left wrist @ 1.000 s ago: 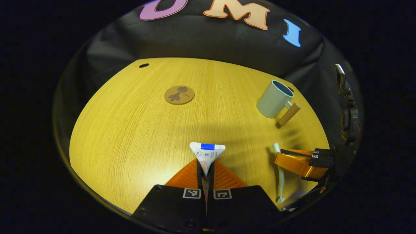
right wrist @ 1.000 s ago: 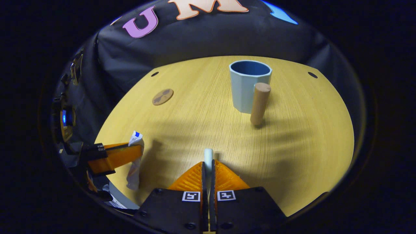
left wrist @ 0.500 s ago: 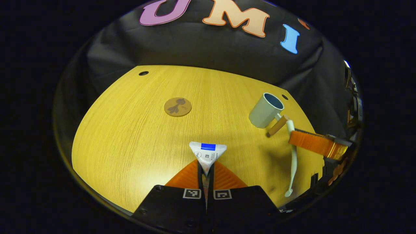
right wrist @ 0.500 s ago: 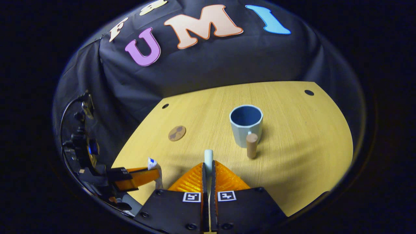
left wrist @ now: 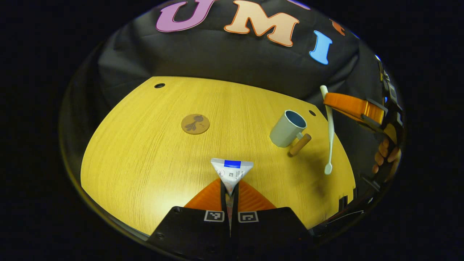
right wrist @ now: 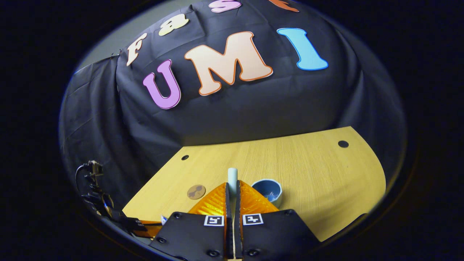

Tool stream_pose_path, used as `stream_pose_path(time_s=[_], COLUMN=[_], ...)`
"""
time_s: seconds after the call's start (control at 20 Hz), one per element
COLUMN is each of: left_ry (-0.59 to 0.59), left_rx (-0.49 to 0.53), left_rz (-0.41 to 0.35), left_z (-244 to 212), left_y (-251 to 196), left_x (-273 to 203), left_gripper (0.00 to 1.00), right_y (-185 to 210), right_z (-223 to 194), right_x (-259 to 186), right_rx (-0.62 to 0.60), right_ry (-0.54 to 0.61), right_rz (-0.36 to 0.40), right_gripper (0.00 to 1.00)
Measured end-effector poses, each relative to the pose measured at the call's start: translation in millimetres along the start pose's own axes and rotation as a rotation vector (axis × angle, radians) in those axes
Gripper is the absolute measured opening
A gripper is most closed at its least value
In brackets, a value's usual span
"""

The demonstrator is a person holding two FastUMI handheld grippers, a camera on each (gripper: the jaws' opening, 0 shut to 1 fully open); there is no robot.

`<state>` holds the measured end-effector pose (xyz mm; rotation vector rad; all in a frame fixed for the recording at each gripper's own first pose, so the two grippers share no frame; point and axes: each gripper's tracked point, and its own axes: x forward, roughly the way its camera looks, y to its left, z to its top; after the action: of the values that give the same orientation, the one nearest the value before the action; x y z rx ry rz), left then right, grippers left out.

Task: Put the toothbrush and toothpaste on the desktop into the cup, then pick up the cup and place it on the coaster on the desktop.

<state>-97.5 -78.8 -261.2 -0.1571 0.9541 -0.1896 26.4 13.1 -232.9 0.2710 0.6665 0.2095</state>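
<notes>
**Toothbrush and toothpaste both held above the desk**

The toothbrush (left wrist: 329, 134) is pinched near one end by the right gripper (right wrist: 232, 188) and hangs beside the cup (left wrist: 287, 128). The toothpaste (left wrist: 231, 173) is clamped in the left gripper (left wrist: 230, 188). The coaster (left wrist: 195, 124) is seen well apart on the desktop (left wrist: 145, 163).

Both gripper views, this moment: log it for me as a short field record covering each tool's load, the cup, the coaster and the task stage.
left tool: shut on the toothpaste, held above the desktop
right tool: shut on the toothbrush, raised high; brush hangs down beside the cup
cup: upright on the desktop, nothing seen in the part of its inside that shows, wooden handle toward the camera
coaster: bare, left of the cup, apart from it
task stage: both items lifted, neither in the cup yet; cup not on the coaster
</notes>
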Motion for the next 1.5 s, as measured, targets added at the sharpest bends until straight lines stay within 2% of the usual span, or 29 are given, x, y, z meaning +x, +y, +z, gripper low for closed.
stream_pose_path(time_s=[0.25,0.45,0.65,0.85,1.1,1.4,1.5], left_ry=[-0.018,-0.033,-0.055,-0.070,-0.100,-0.118,-0.128], left_rx=[-0.032,-0.047,-0.078,-0.093,-0.114,-0.090,-0.072], left_rz=[0.021,0.042,0.055,0.100,0.117,0.094,0.072], left_z=[2.5,3.8,6.1,7.1,15.2,39.8,49.3], left_y=[3.2,5.2,7.3,17.2,22.0,14.2,5.1], left_x=[-16.1,-25.3,-34.9,-46.4,-53.9,-47.5,-40.6], left_gripper=[0.00,0.00,0.00,0.00,0.00,0.00,0.00], right_y=[-16.7,-34.0,-43.4,-56.1,-62.2,-68.7,-66.9], right_z=[32.6,67.6,75.1,66.0,37.8,4.7,-6.4], right_x=[24.0,48.5,75.4,101.9,120.0,119.2,113.0], right_rx=[-0.019,-0.051,-0.046,-0.082,-0.163,-0.178,-0.161], right_ry=[-0.083,-0.218,-0.255,-0.257,-0.210,-0.145,-0.114], right_rz=[-0.017,-0.054,-0.064,-0.093,-0.117,-0.139,-0.130], right_gripper=[0.04,0.04,0.04,0.04,0.04,0.08,0.13])
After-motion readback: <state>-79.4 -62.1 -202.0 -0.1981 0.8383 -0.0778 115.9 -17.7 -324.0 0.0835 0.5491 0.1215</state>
